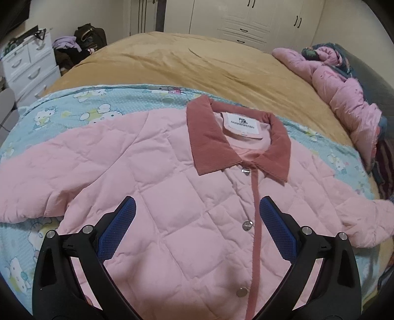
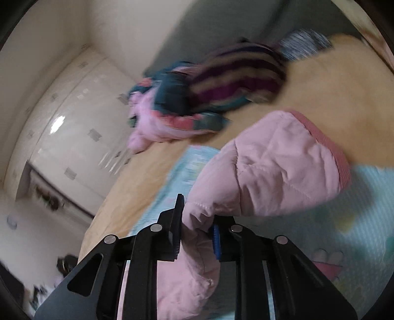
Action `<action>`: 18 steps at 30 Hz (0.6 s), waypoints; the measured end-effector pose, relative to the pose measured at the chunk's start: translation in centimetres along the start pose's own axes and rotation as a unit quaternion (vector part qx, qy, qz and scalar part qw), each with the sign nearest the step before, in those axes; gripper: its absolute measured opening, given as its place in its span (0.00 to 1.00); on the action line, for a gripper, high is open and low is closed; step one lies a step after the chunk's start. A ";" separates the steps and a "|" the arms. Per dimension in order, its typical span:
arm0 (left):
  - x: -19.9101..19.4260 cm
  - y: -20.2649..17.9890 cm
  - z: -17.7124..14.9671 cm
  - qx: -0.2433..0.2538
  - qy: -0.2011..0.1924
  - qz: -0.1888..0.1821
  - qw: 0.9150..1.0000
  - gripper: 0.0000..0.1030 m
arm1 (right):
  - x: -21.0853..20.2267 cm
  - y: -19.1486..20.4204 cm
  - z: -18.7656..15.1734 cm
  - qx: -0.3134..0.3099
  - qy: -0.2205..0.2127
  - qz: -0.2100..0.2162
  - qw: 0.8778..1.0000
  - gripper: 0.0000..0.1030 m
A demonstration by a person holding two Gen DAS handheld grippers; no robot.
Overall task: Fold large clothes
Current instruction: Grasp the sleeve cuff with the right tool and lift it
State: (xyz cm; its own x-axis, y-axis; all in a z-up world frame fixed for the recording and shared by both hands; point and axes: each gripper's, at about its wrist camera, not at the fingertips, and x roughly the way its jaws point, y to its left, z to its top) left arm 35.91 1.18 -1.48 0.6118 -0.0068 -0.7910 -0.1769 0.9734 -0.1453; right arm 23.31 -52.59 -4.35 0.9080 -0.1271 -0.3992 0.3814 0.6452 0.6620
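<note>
Right tool (image 2: 197,236) clamped on jacket (image 1: 172,197) sleeve (image 2: 270,167); left tool (image 1: 197,216) wide, empty. Carry sleeve flat across chest, avoiding bunching.

From my seat I see a tan bedspread (image 1: 202,59) over the bed, with a light-blue cartoon-print sheet (image 1: 103,108) spread on top of it. Along the far right edge lies a crumpled pink quilt (image 1: 344,91) beside a striped purple cloth (image 2: 236,73). A white drawer unit (image 1: 27,66) stands at the left, dark bags and a lilac garment (image 1: 66,43) piled next to it. White wardrobe doors (image 1: 248,19) fill the back wall.
</note>
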 end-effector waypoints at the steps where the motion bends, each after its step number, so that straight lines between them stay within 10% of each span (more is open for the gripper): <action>1: -0.4 0.3 0.2 -0.004 -0.004 -0.005 1.000 0.91 | -0.3 1.2 0.2 -0.014 0.000 0.007 1.000 0.18; 18: -4.6 4.4 1.7 -0.047 -0.038 -0.043 0.997 0.91 | -2.5 18.2 -2.1 -0.181 0.015 0.099 0.978 0.17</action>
State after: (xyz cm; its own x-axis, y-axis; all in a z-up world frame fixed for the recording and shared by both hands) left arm 33.61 5.90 2.48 0.6846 -0.0692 -0.7256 -0.1901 0.9441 -0.2693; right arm 27.62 -38.98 7.37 0.9505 0.0463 -0.3074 0.1067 0.8802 0.4624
